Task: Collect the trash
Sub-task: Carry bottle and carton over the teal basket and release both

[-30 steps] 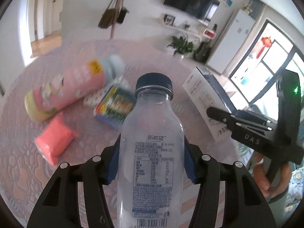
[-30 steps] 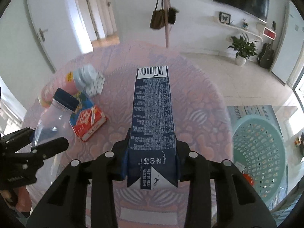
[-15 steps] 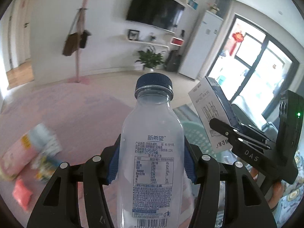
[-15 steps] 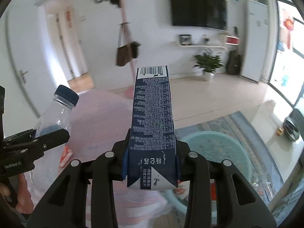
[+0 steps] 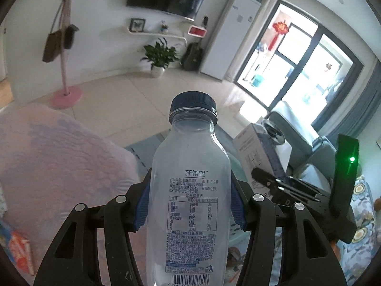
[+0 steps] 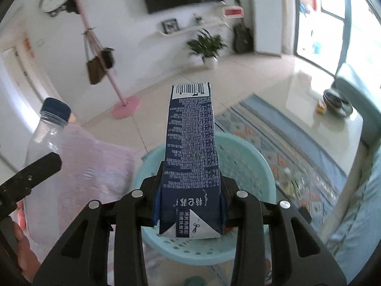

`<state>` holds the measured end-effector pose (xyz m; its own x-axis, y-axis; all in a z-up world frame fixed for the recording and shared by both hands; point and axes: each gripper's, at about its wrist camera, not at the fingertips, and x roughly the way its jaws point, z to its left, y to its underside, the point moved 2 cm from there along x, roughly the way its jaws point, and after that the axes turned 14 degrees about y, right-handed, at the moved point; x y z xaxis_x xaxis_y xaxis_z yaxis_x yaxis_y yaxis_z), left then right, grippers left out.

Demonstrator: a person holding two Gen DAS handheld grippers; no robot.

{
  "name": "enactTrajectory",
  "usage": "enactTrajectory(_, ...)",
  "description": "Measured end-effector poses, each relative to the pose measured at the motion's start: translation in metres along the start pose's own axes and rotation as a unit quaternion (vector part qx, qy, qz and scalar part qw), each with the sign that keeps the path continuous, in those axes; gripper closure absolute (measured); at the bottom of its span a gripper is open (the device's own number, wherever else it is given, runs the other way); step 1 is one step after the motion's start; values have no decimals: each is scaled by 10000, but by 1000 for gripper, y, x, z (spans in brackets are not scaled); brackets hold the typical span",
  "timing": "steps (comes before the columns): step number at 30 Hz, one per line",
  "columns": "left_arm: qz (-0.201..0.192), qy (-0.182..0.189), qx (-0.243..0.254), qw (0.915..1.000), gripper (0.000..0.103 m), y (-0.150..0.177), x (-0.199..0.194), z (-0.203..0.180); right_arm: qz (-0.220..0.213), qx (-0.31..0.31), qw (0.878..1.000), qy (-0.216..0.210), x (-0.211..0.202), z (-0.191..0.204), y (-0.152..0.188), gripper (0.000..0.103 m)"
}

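Note:
My left gripper [image 5: 189, 209] is shut on a clear empty plastic bottle [image 5: 190, 190] with a dark blue cap, held upright past the table's edge. My right gripper [image 6: 190, 205] is shut on a dark blue milk carton [image 6: 191, 166], held over a light teal plastic basket [image 6: 247, 157] on the floor. The bottle also shows at the left of the right wrist view [image 6: 45, 157]. The carton shows at the right of the left wrist view [image 5: 257, 152], held by the right gripper [image 5: 281, 183]. The basket is mostly hidden behind the bottle there.
The pink patterned tablecloth [image 5: 59, 162] lies to the left, with a red and white packet [image 5: 19, 250] at its near edge. A patterned rug [image 6: 285, 138] lies under the basket. A pink coat stand [image 5: 65, 54], a potted plant [image 5: 159, 57] and a sofa [image 5: 297, 138] stand beyond.
Both grippers have swung right, away from the table and its remaining trash, toward the floor. The teal basket now sits directly under the carton. Both still hold their items.

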<state>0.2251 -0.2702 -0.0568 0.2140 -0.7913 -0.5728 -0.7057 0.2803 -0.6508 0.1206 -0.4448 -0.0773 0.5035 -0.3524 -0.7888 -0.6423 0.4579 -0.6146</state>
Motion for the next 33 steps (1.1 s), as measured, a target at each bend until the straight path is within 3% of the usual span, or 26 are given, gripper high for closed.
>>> enactTrajectory(6, 225, 99, -148, 9996, 48, -1, 31, 10, 302, 143, 9992, 208, 24, -12, 9, 69)
enactTrajectory(9, 189, 117, -133, 9997, 40, -2, 36, 12, 374, 178, 9988, 253, 31, -14, 11, 68)
enactTrajectory(11, 180, 99, -83, 9998, 36, 0, 35, 11, 385, 193, 9987, 259, 34, -15, 13, 67)
enactTrajectory(18, 67, 128, -187, 9997, 35, 13, 15, 18, 397, 128, 9989, 225, 29, -7, 16, 67)
enactTrajectory(22, -131, 128, -269, 9995, 35, 21, -9, 25, 227, -11, 9997, 25, 11, 10, 15, 65)
enactTrajectory(27, -591, 20, -328, 9977, 35, 29, -62, 32, -314, -405, 9984, -257, -27, 45, 16, 46)
enactTrajectory(33, -1267, -431, -479, 9898, 35, 45, -142, 49, -932, -992, 9861, -953, -77, 109, 25, 38)
